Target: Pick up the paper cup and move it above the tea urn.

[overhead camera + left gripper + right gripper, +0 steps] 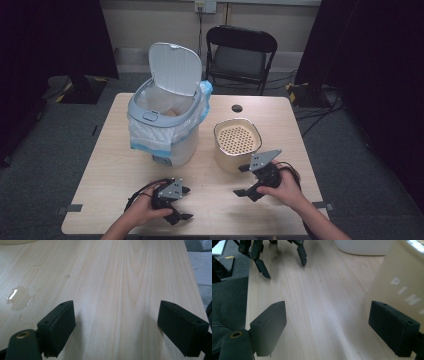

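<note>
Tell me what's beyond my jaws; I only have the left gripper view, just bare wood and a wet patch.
Observer: A cream container with a perforated insert stands ahead on the table, right of centre.
Operator: Report the other hand.
Observer: The right gripper sits beside that container, jaws open, holding nothing.
Operator: Say what else is on the table.
Observer: A lined bin with its lid flipped up stands at the far left.
</note>
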Action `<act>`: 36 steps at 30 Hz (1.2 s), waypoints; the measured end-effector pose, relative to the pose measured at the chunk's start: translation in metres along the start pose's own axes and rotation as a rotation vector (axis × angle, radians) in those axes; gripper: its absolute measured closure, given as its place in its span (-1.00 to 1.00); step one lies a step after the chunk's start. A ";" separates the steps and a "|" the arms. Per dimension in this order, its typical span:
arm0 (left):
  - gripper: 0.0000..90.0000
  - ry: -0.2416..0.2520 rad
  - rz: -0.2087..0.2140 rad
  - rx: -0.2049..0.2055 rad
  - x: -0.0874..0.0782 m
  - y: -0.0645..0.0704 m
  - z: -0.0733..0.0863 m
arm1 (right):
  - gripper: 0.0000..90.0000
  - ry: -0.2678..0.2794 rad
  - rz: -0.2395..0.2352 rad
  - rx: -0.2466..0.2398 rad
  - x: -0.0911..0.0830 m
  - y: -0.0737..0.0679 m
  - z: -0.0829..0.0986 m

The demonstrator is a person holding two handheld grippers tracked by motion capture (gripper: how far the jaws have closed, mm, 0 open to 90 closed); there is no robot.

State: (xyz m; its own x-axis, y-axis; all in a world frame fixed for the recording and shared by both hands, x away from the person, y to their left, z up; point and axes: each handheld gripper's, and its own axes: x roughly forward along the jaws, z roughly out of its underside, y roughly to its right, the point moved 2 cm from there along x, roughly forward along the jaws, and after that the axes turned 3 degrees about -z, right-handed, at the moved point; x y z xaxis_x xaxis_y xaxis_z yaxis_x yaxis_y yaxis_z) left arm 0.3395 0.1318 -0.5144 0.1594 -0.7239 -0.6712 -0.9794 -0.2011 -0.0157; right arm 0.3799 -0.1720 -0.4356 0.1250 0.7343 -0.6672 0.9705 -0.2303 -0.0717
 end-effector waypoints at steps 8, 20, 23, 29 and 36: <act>-0.68 -0.007 0.000 0.001 0.000 0.000 0.000 | -0.68 -0.015 0.020 0.001 -0.018 0.004 0.002; -0.68 -0.007 0.000 0.002 0.000 0.000 0.000 | -0.68 0.006 0.069 0.036 -0.044 0.011 0.014; -0.69 -0.007 0.002 0.003 0.000 0.000 0.000 | -0.68 0.020 0.075 0.044 -0.050 0.012 0.016; -0.69 -0.008 0.003 0.005 0.000 0.000 0.000 | -0.68 0.013 0.096 0.056 -0.060 0.016 0.022; -0.69 -0.008 0.003 0.005 0.000 0.000 0.000 | -0.68 0.014 0.135 0.078 -0.073 0.023 0.032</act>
State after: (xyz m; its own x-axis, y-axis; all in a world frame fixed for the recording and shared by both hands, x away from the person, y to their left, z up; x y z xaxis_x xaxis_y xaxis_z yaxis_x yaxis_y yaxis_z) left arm 0.3398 0.1320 -0.5140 0.1555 -0.7191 -0.6773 -0.9805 -0.1959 -0.0172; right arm 0.3861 -0.2516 -0.4123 0.2564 0.7022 -0.6642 0.9259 -0.3756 -0.0397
